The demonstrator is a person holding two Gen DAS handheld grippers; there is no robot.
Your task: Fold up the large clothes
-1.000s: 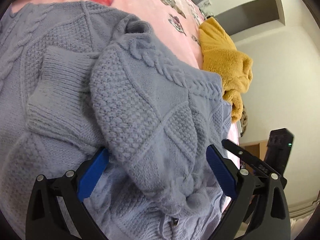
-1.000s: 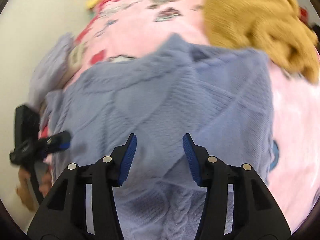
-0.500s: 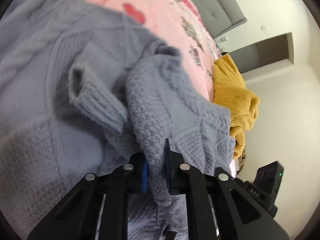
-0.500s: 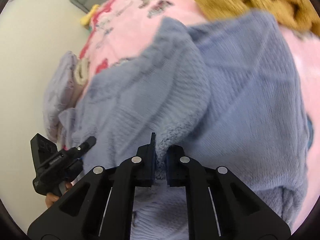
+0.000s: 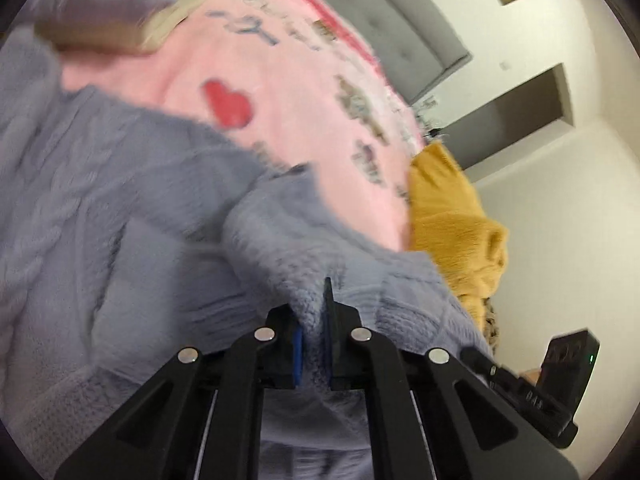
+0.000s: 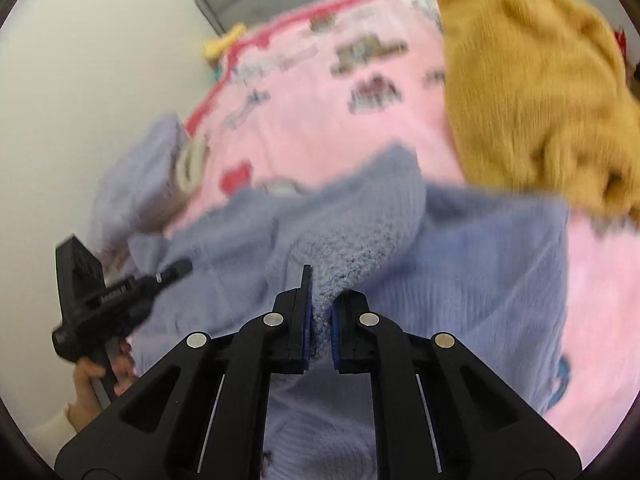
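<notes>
Left wrist view, left gripper (image 5: 313,332) angled down, pinching lavender sweater (image 5: 120,216), right gripper (image 6: 320,320) likewise (both clamped).

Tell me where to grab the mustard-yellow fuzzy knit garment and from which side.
Probably best to pinch the mustard-yellow fuzzy knit garment at its near, lumpy lower edge, coming from the blue-grey cable-knit sweater's side. It lies crumpled on the pink printed blanket, and those raised folds give the jaws something to close on.

A bed (image 5: 320,128) carried a pink printed blanket (image 6: 320,120). On it lay a blue-grey knit sweater (image 5: 120,220), a mustard garment (image 6: 520,100) just beside it, and a lilac folded pile (image 6: 140,176) near the wall.
</notes>
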